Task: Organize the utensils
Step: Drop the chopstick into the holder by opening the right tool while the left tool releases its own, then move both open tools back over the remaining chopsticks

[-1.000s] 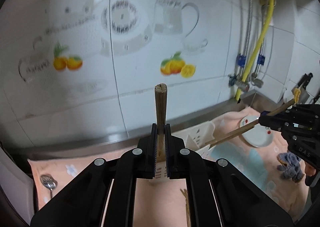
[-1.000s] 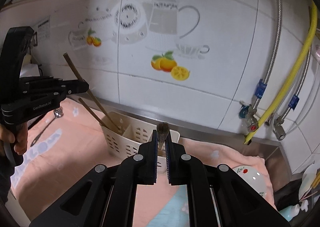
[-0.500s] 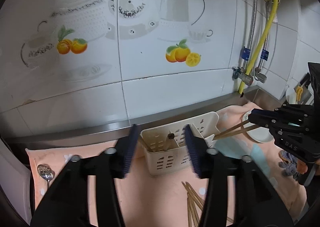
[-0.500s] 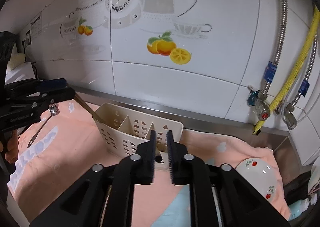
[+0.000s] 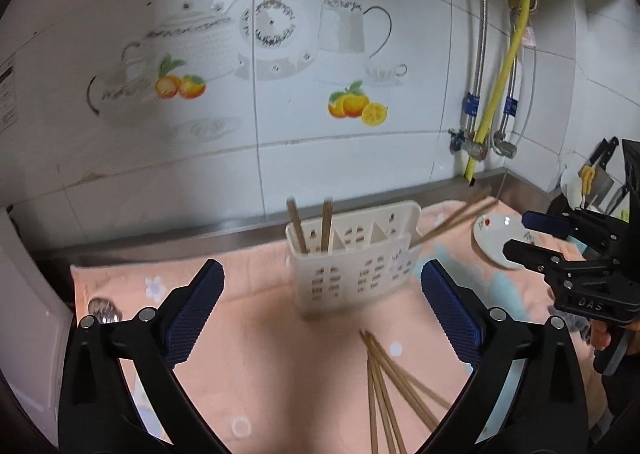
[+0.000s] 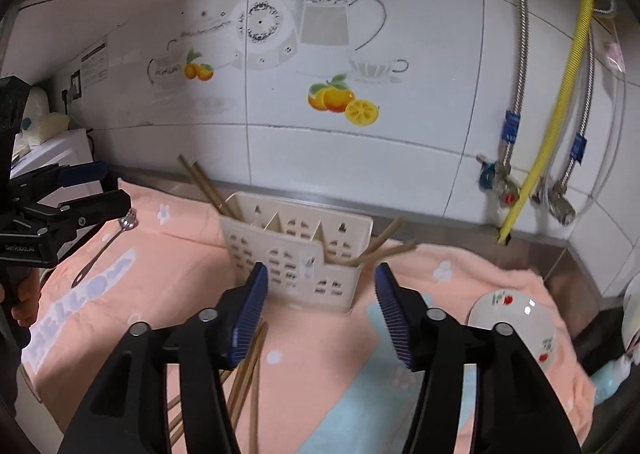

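A cream slotted caddy (image 5: pixel 352 254) stands on the pink towel by the wall. Two chopsticks (image 5: pixel 298 226) stand in its left compartment and two more (image 5: pixel 456 218) lean out of its right one. My left gripper (image 5: pixel 322 274) hangs just in front of the caddy, its jaws opening wide with nothing between them. My right gripper (image 6: pixel 320 274) is also in front of the caddy (image 6: pixel 296 250), jaws opening and empty. Loose chopsticks (image 5: pixel 388 386) lie on the towel below both grippers. A metal spoon (image 6: pixel 108 246) lies at the left.
A small white dish (image 6: pixel 516 318) with red print sits on the towel (image 6: pixel 192 254) at the right. Yellow and braided hoses (image 6: pixel 560 102) run down the tiled wall to valves. A steel ledge runs behind the caddy. Knives (image 5: pixel 604 174) hang at the far right.
Both grippers were shut on chopsticks above the caddy. They let go, the chopsticks now rest in the caddy, and both grippers have drawn back and lower with jaws spread.
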A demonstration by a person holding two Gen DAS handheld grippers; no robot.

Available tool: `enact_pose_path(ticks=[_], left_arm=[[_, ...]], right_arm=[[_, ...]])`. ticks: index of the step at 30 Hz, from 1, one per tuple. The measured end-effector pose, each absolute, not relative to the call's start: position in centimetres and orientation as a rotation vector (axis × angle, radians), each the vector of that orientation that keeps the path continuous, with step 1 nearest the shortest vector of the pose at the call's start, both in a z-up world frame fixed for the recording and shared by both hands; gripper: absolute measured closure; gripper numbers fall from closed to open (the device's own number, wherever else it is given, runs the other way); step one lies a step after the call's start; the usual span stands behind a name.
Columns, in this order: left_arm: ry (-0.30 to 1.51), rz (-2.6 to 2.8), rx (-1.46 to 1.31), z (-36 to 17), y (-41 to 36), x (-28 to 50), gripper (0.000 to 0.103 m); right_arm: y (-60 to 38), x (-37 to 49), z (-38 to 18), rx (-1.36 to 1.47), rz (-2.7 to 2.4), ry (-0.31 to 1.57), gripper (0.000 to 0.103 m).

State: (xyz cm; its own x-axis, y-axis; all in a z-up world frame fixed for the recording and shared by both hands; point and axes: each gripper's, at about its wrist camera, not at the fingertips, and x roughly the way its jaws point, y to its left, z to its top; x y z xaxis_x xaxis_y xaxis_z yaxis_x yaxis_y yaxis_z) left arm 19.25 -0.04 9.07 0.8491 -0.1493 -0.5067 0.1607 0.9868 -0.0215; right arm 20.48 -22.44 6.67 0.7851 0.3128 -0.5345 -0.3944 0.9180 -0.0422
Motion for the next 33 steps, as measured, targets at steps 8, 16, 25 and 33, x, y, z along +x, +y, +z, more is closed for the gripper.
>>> enact_pose_path(ticks=[8,16,25,33], left_arm=[[0.599,-0.129,0.037,4.8,0.5,15.9,0.005],[0.678,-0.104,0.012,0.5,1.2,13.2,0.005],[0.775,-0.065,-0.040,-3.8,2.1,11.7,0.005],[0.822,-0.035,-0.106,-5.9,3.5,10.8,0.005]], right_arm=[[-22.5,16.6,2.6,-0.139,0.369,0.580,0.036],[-22.5,14.0,-2.4,-0.118,0.362,0.665,0.035],[-22.1,11.7,-6.7,-0.131,0.356,0.738,0.033],[-22.0,10.8,-9.1,-0.106,0.369,0.788,0.036]])
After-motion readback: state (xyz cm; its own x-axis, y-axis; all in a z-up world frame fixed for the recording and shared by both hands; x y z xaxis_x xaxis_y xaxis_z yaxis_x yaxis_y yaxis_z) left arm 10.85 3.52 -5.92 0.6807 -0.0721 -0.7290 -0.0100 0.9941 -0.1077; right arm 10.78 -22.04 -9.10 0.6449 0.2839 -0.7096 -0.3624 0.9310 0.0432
